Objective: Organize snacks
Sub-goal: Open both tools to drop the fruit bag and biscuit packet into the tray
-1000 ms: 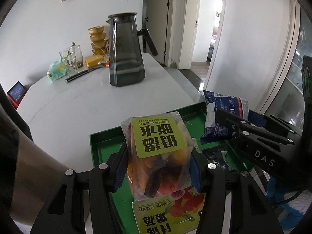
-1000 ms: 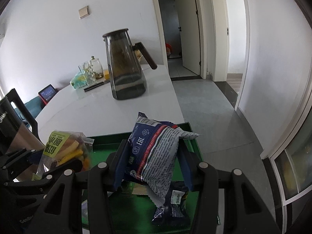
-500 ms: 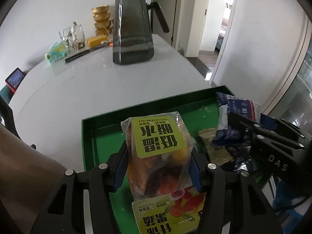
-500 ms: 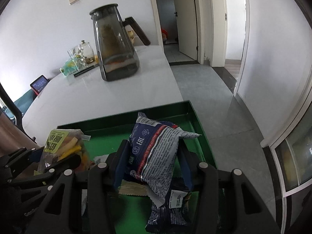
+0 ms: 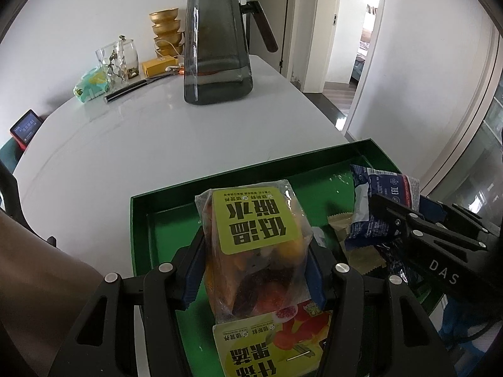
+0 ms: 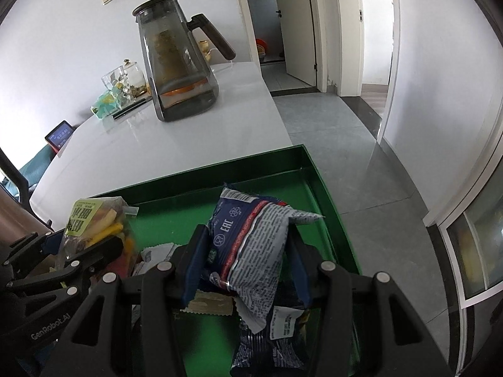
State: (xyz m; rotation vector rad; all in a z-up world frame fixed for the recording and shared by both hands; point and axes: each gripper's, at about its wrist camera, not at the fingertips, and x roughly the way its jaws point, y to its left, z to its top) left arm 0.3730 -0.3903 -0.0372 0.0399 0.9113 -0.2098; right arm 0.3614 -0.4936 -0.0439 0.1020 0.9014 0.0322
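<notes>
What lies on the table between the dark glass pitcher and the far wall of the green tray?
Nothing: between the pitcher and the green tray the white table is bare. Both wrist views show this stretch.

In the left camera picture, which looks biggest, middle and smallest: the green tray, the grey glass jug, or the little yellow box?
1. Green tray
2. Grey glass jug, though it stands farther back, so nearness helps the tray
3. Little yellow box

A home: white dining table (image 5: 176, 144) with glass pitcher (image 5: 217, 40), doorways (image 6: 283, 22) to rooms
</notes>
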